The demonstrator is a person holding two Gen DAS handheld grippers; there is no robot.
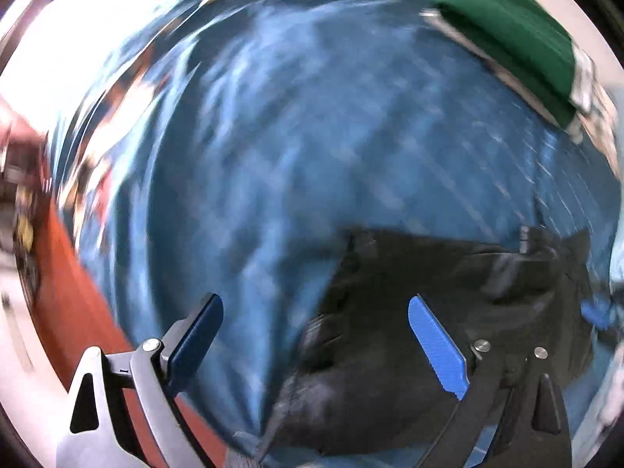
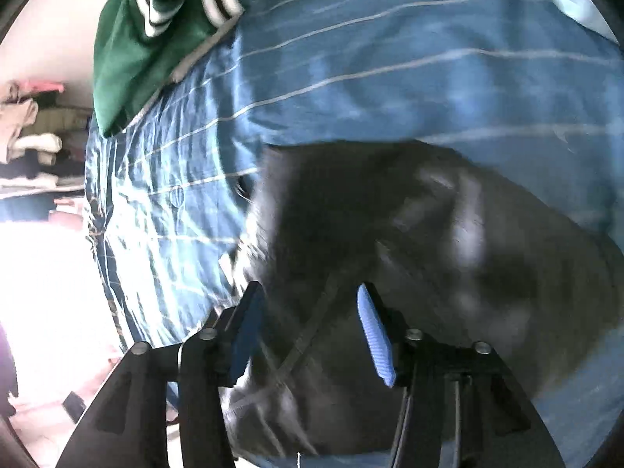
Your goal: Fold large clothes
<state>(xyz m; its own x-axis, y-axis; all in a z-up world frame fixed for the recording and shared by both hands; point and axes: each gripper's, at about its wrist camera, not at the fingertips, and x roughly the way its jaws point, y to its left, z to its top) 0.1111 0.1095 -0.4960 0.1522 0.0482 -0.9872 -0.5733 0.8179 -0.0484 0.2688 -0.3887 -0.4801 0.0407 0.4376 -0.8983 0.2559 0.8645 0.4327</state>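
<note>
1. The left gripper (image 1: 316,335) has its two fingers wide apart. It holds nothing and hangs over the blue striped bed cover (image 1: 312,136).
2. A dark piece of clothing (image 1: 409,351) lies bunched on the bed, low and to the right in the left view.
3. A green top with white stripes (image 2: 132,50) lies at the far edge of the bed.
4. The right gripper (image 2: 308,331) has its fingers apart too, right above the dark clothing (image 2: 390,253). The picture is blurry.

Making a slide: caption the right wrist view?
Open right hand-held gripper over dark garment on striped blue bedspread.
</note>
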